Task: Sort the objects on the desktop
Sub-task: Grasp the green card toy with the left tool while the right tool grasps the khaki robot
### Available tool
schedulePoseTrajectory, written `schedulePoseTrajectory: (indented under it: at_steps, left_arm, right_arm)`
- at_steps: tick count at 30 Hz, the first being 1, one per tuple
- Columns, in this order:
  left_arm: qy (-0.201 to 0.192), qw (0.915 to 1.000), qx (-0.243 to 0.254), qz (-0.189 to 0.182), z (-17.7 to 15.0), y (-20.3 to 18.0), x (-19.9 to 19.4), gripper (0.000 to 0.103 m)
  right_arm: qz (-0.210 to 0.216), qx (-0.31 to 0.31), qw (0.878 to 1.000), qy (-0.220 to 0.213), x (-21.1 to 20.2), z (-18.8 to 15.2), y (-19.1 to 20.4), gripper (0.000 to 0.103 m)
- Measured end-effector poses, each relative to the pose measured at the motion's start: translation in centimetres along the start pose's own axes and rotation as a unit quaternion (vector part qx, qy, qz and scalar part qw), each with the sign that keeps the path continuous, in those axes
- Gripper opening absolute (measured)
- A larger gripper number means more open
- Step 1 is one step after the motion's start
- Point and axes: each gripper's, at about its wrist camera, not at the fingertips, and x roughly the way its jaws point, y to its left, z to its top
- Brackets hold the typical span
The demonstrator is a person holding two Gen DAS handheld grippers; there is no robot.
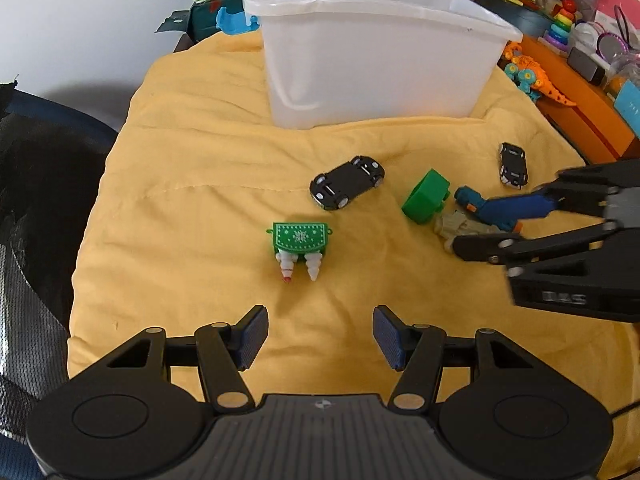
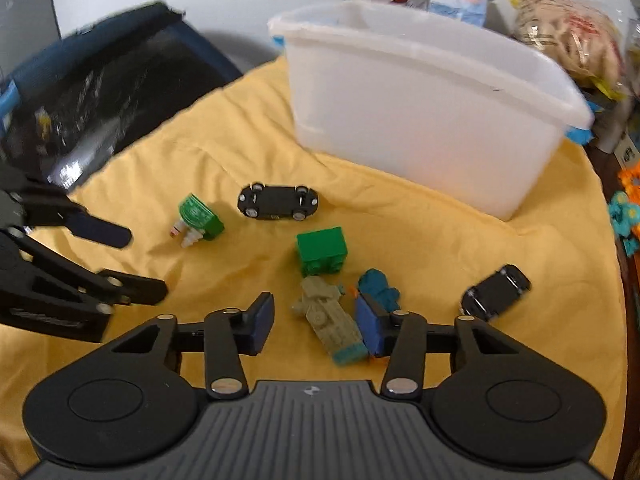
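Several toys lie on a yellow cloth [image 1: 192, 184]. A green snowflake toy with white cones [image 1: 301, 242] lies ahead of my open, empty left gripper [image 1: 320, 336]. An upturned black car [image 1: 346, 182], a green block [image 1: 425, 196], a blue toy [image 1: 486, 206], an olive tank [image 2: 330, 320] and a second black car [image 1: 512, 165] lie to the right. My right gripper [image 2: 316, 322] is open, its jaws on either side of the olive tank, low over the cloth. A white bin [image 1: 372, 52] stands behind.
A dark mesh chair [image 2: 96, 80] sits left of the cloth. Snack bags [image 2: 568, 36] and cartons crowd the back. An orange shelf [image 1: 576, 96] with a dinosaur toy [image 1: 536, 78] and stacking rings stands to the right.
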Motion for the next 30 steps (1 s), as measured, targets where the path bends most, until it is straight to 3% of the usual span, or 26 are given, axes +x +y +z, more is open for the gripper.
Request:
schedulePoseTrajectory:
  at_steps: [3,5,7,13,16,18,19,20,22,24,30]
  left_arm:
    - [-0.001,0.9994,-0.027,-0.021,0.4,1.2,0.3,0.062]
    - [0.000,0.9991,-0.035,-0.025,0.8,1.8,0.8,0.062]
    - [-0.006,0.9995,-0.026,-0.017,1.5,2.0,1.3,0.062]
    - [-0.001,0.9998,0.015,-0.013,3.3,1.6,3.6,0.062]
    - [0.007,0.9992,0.030,-0.025,3.3,1.3,4.5,0.057]
    - [-0.004,0.9989,0.037,-0.027,3.1,1.3,4.6,0.039]
    - [-0.007,0.9984,0.046,-0.031,3.0,1.2,4.4,0.039]
    - [-0.009,0.9980,0.050,-0.038,2.9,1.3,4.3,0.039]
    - [-0.007,0.9977,0.050,-0.046,2.8,1.4,4.1,0.038]
    - [-0.005,0.9976,0.052,-0.046,2.6,1.3,3.6,0.038]
    - [-0.027,0.9955,0.089,-0.018,2.9,-0.3,0.6,0.039]
  right_arm:
    - [0.003,0.011,1.000,0.017,1.3,-0.3,-0.5,0.044]
    - [0.001,0.023,0.999,0.035,1.8,-0.8,-0.9,0.037]
    - [-0.003,0.035,0.999,0.038,1.3,-1.0,-0.7,0.028]
    - [-0.015,0.087,0.995,0.041,-0.8,-3.0,0.0,0.027]
    - [-0.023,0.108,0.993,0.040,-1.4,-3.7,0.1,0.028]
    - [-0.034,0.118,0.992,0.043,-1.4,-3.9,0.2,0.033]
    - [-0.036,0.125,0.990,0.046,-1.3,-3.9,0.1,0.045]
    - [-0.036,0.132,0.990,0.046,-1.3,-4.0,0.0,0.047]
    - [-0.042,0.134,0.989,0.047,-1.0,-4.1,-0.1,0.044]
    - [-0.048,0.126,0.990,0.046,-1.1,-4.0,0.1,0.029]
    - [-0.057,0.082,0.994,0.036,-2.1,-2.6,0.6,0.027]
